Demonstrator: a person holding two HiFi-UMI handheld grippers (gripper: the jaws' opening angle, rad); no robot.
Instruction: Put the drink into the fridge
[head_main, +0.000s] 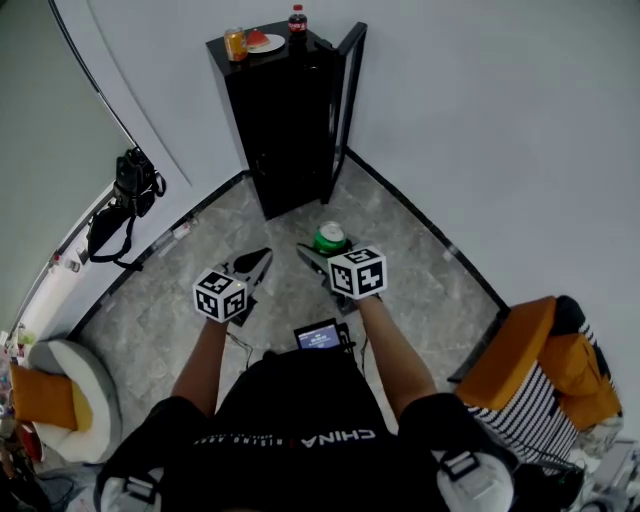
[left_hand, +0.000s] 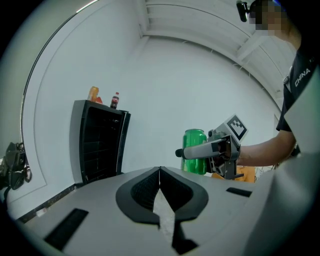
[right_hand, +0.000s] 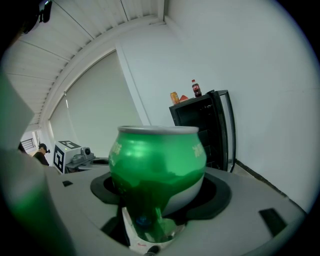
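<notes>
A green drink can (head_main: 330, 238) (right_hand: 157, 165) stands upright between the jaws of my right gripper (head_main: 322, 252), which is shut on it; the same can (left_hand: 195, 158) shows in the left gripper view. My left gripper (head_main: 254, 264) (left_hand: 159, 175) is shut and empty, held to the can's left. The black fridge (head_main: 280, 120) (left_hand: 97, 140) (right_hand: 205, 130) stands ahead in the corner with its glass door (head_main: 345, 95) swung open to the right.
On the fridge top sit an orange can (head_main: 235, 44), a plate (head_main: 265, 43) and a cola bottle (head_main: 297, 20). A black bag (head_main: 125, 205) hangs by the left wall. An orange chair (head_main: 535, 365) stands at right, a white seat (head_main: 65, 385) at left.
</notes>
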